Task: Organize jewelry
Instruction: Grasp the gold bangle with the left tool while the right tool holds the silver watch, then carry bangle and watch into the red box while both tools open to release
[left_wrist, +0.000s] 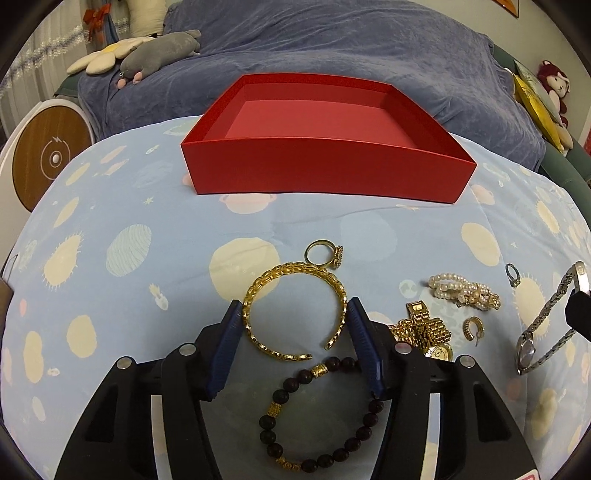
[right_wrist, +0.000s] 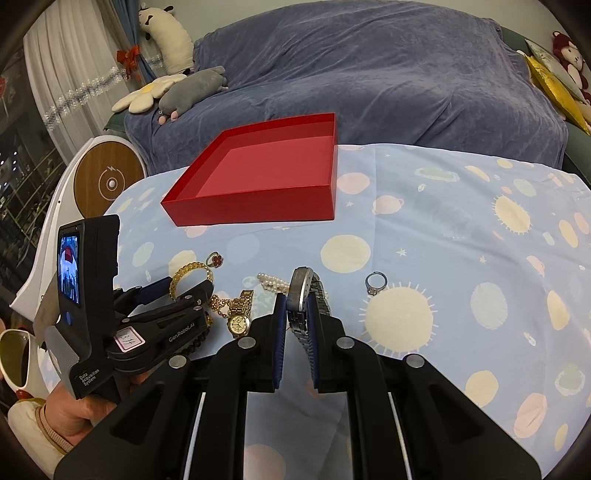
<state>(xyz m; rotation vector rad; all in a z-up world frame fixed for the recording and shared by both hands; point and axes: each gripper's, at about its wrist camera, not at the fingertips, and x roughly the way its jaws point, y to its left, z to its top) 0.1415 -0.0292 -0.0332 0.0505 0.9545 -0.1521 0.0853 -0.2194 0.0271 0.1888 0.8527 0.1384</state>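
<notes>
An empty red box (left_wrist: 325, 166) stands at the far side of the blue patterned cloth; it also shows in the right wrist view (right_wrist: 258, 206). My left gripper (left_wrist: 295, 314) is open, its blue pads on either side of a gold cuff bangle (left_wrist: 291, 310) lying on the cloth. A dark bead bracelet (left_wrist: 317, 417) lies under it. My right gripper (right_wrist: 297, 299) is shut on a silver watch (right_wrist: 301, 295), holding it by the band; the watch also shows in the left wrist view (left_wrist: 546, 325).
On the cloth lie a gold ring (left_wrist: 325, 253), a pearl bracelet (left_wrist: 461, 291), a gold watch (left_wrist: 432, 332), a gold earring (left_wrist: 472, 326) and a silver ring (right_wrist: 375, 282). A sofa under a blue throw (right_wrist: 369, 74) stands behind.
</notes>
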